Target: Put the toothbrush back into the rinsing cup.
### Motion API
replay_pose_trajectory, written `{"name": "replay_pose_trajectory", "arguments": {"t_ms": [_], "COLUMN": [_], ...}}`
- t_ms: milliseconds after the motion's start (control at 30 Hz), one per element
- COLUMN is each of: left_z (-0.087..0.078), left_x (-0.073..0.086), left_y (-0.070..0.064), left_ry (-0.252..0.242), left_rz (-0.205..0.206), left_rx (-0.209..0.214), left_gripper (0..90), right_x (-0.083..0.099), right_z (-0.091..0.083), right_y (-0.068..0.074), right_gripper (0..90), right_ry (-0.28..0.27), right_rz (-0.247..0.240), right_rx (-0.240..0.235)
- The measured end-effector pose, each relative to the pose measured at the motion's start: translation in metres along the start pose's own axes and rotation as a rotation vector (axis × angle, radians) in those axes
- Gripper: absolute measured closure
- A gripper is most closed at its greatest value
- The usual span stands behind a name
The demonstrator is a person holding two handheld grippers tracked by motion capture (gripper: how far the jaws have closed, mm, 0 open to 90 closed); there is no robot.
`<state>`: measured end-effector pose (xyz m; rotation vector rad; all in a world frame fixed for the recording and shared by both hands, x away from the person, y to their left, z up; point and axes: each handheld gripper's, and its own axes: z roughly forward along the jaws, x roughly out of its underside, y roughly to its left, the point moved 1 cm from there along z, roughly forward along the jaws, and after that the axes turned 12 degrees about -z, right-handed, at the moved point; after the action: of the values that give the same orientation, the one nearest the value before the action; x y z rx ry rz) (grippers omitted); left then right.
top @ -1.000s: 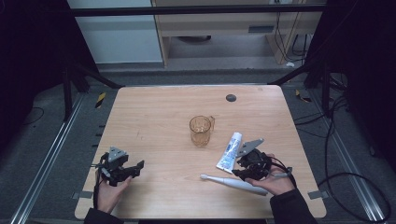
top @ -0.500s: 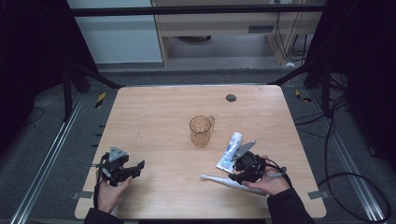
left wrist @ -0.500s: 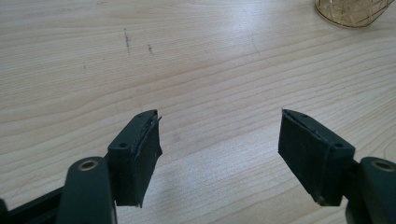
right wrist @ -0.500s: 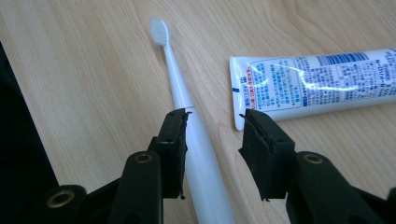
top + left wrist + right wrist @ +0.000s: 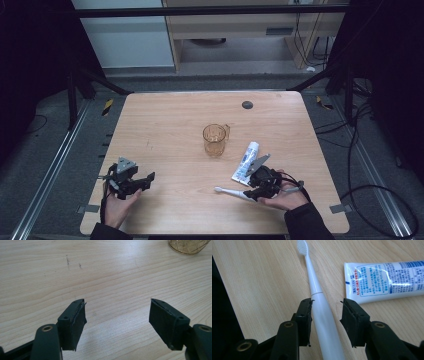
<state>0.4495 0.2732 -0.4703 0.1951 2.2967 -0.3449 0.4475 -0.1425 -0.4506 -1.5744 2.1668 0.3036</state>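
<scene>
From above, my right gripper [image 5: 256,191] sits low at the near right of the table [image 5: 170,120], over the white electric toothbrush [image 5: 229,192], with the toothpaste tube [image 5: 246,161] just beyond and an amber glass mug [image 5: 215,140] mid-table. My left gripper [image 5: 145,181] hovers at the near left. Along my left gripper view, the fingers [image 5: 75,322] stand wide apart over bare wood. Along my right gripper view, the fingers [image 5: 305,315] are open around the toothbrush [image 5: 322,312] handle; the left one touches it, the right one stands off.
</scene>
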Motion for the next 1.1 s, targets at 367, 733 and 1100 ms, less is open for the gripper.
{"name": "replay_pose_trajectory", "arguments": {"t_ms": [367, 733, 1100], "left_z": [0.001, 0.001, 0.001], "left_x": [0.0, 0.0, 0.0], "left_y": [0.0, 0.0, 0.0], "left_ry": [0.003, 0.005, 0.007], "left_rz": [0.003, 0.005, 0.006], "left_rx": [-0.001, -0.001, -0.002], "left_gripper": [29.2, 29.2, 29.3], "right_x": [0.002, 0.002, 0.003], "right_z": [0.009, 0.016, 0.026], "right_y": [0.0, 0.0, 0.0], "right_gripper": [58.8, 58.7, 59.4], "right_ry": [0.023, 0.052, 0.089], "right_rz": [-0.011, -0.024, -0.034], "right_rx": [-0.025, -0.044, -0.06]}}
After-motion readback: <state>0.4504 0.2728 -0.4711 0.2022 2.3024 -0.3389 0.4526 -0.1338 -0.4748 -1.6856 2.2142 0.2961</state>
